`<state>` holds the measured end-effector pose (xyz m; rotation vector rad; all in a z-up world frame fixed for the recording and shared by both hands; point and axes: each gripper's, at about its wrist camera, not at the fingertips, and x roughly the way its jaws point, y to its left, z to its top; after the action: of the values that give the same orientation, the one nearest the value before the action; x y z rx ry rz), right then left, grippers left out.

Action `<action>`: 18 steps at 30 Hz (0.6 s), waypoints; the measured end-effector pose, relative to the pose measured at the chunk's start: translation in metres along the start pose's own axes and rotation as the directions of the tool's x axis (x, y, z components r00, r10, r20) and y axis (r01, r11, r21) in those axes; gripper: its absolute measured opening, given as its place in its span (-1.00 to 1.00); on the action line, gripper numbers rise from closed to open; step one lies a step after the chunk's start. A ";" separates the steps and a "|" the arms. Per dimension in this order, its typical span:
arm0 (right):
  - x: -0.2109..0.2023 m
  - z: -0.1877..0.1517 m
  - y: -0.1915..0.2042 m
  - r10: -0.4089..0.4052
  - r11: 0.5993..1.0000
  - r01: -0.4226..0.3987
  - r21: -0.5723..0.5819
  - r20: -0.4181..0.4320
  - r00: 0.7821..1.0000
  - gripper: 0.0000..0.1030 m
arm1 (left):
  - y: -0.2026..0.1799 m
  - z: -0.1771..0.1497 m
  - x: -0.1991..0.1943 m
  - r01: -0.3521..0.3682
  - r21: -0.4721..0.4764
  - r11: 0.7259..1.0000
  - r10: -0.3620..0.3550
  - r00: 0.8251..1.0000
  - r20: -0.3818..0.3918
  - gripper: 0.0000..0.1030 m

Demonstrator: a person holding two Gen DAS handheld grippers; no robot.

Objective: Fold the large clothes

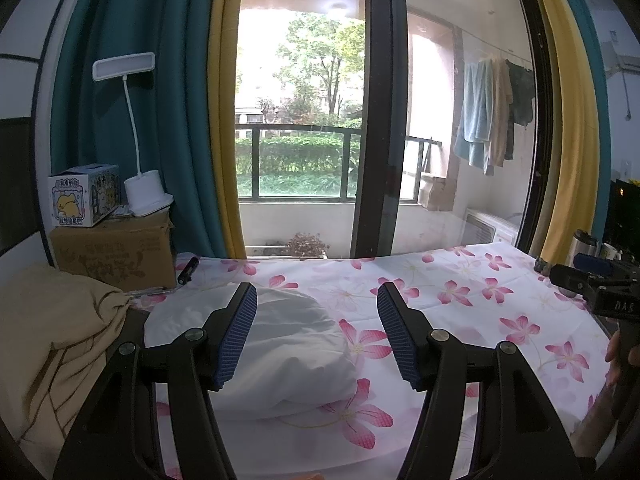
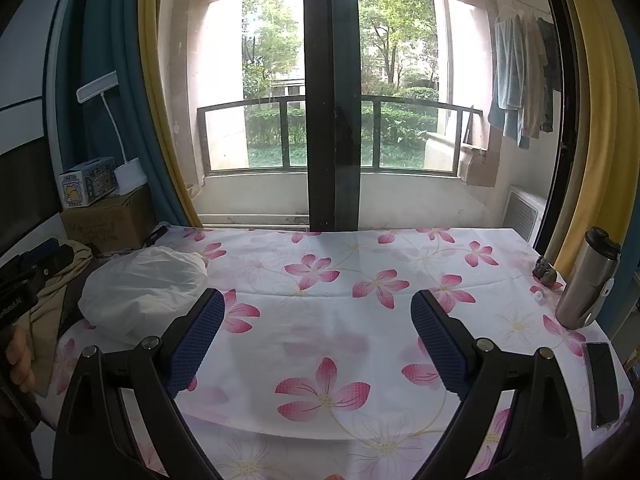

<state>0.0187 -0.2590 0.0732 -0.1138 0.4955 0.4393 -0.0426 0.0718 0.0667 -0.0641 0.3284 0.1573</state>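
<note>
A white garment [image 1: 288, 356] lies bunched in a rounded heap on the left part of the flowered tablecloth [image 1: 480, 304]. My left gripper [image 1: 316, 298] hovers open just above and in front of it, with nothing between its blue pads. In the right wrist view the same white garment [image 2: 144, 284] sits to the left. My right gripper [image 2: 318, 306] stands open over bare flowered tablecloth [image 2: 340, 320], holding nothing. A tan garment [image 1: 56, 340] is piled off the table's left edge.
A cardboard box [image 1: 116, 252] with a small printed carton [image 1: 84, 194] and a white desk lamp [image 1: 146, 192] stands at the back left. A steel flask [image 2: 588, 280] and a phone [image 2: 602, 384] sit at the table's right edge. A glass balcony door lies behind.
</note>
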 end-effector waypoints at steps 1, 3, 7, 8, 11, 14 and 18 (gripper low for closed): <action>0.000 0.000 0.000 0.001 1.000 -0.001 0.001 0.000 1.000 0.82 | 0.000 0.000 0.000 0.001 0.000 1.000 -0.001 1.000 0.001 0.28; 0.001 0.001 -0.001 0.006 1.000 -0.006 0.005 -0.004 1.000 0.82 | 0.002 -0.001 0.000 0.000 -0.003 1.000 0.000 1.000 -0.002 0.28; 0.001 0.001 0.000 0.008 1.000 -0.008 0.000 -0.001 1.000 0.82 | 0.004 -0.002 0.001 -0.005 -0.006 1.000 0.005 1.000 -0.004 0.28; 0.002 0.001 -0.001 0.009 1.000 -0.009 0.000 -0.003 1.000 0.82 | 0.004 -0.002 0.001 -0.005 -0.006 1.000 0.005 1.000 -0.004 0.28; 0.004 0.000 -0.001 0.009 1.000 -0.009 0.002 -0.007 1.000 0.82 | 0.004 -0.002 0.001 -0.001 -0.007 1.000 0.001 1.000 -0.005 0.28; 0.005 0.000 -0.001 0.008 1.000 -0.008 0.003 -0.010 1.000 0.82 | 0.003 -0.002 0.002 0.005 -0.007 1.000 -0.005 1.000 -0.009 0.28; 0.005 -0.001 -0.001 0.008 1.000 -0.008 0.004 -0.011 1.000 0.82 | 0.003 -0.003 0.003 0.012 -0.009 1.000 -0.012 1.000 -0.014 0.28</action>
<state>0.0225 -0.2582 0.0702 -0.1107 0.5075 0.4453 -0.0412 0.0749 0.0625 -0.0756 0.3417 0.1467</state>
